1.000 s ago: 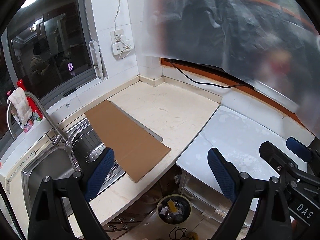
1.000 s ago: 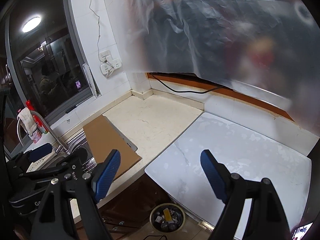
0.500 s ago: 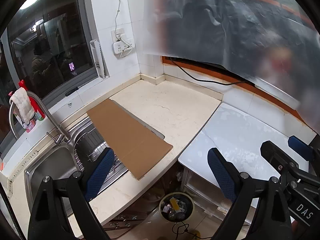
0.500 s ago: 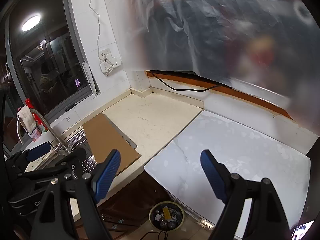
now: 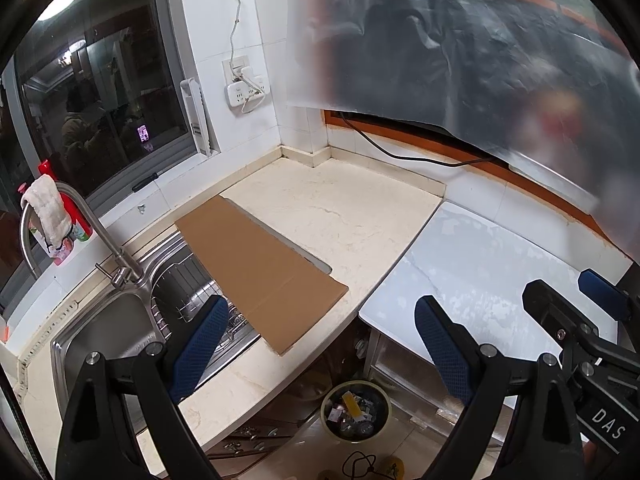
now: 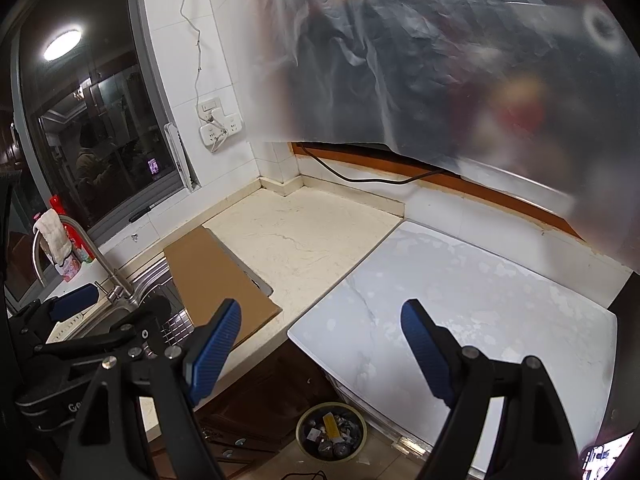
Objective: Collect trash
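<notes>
Plastic sheet (image 5: pixel 480 60) blurring wall, bin (image 5: pixel 356 410) contents indistinct

Views shifted a bit: more floor shows round trash bin (image 5: pixel 355 409) vs 1 s ago.

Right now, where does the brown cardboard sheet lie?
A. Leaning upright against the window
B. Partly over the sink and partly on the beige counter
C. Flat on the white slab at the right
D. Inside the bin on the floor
B: the cardboard sheet lies flat with its one end over the sink and drying rack, and the other end resting on the beige counter, far from the bin on the floor.
</notes>
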`<control>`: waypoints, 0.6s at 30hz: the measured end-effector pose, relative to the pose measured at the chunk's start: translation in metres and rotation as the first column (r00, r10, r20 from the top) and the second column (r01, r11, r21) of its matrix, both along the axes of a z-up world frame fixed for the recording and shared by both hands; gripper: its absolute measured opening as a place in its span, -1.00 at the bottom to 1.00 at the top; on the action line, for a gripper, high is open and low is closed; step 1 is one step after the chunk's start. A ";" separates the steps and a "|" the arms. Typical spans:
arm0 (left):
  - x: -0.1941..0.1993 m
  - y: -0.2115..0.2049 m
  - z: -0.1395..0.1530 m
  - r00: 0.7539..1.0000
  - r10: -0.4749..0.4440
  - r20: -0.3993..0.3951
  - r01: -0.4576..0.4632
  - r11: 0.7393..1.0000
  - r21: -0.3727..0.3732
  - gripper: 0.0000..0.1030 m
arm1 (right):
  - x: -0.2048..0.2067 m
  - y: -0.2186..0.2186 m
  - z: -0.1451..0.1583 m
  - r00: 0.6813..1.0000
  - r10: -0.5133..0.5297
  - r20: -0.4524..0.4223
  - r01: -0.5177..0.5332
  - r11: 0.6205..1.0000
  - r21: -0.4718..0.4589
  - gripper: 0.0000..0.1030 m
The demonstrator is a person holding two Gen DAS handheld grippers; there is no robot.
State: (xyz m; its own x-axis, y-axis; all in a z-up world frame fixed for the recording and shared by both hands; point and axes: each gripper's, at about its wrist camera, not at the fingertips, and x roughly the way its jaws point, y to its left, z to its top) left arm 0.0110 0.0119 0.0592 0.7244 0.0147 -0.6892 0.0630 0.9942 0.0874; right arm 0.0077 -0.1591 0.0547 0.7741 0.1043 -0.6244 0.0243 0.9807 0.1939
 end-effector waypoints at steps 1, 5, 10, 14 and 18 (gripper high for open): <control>-0.001 0.001 0.000 1.000 -0.002 0.000 0.002 1.000 0.000 0.80 | -0.001 0.000 0.000 1.000 0.000 0.000 0.000 1.000 0.001 0.61; -0.004 0.005 0.000 1.000 -0.010 0.002 0.010 1.000 -0.001 0.80 | -0.004 -0.001 0.002 1.000 -0.006 0.003 0.006 1.000 -0.003 0.61; -0.007 0.013 -0.001 0.999 -0.037 -0.003 0.036 0.999 -0.008 0.79 | -0.005 0.000 0.002 1.000 -0.013 0.003 0.013 1.000 -0.006 0.61; -0.005 0.016 -0.002 0.998 -0.057 -0.011 0.057 0.998 -0.011 0.79 | -0.008 0.001 0.001 1.000 -0.024 -0.001 0.024 1.000 -0.007 0.61; -0.004 0.019 -0.003 0.997 -0.077 -0.010 0.077 0.997 -0.012 0.79 | -0.010 0.003 0.001 0.999 -0.034 0.001 0.034 0.999 -0.010 0.61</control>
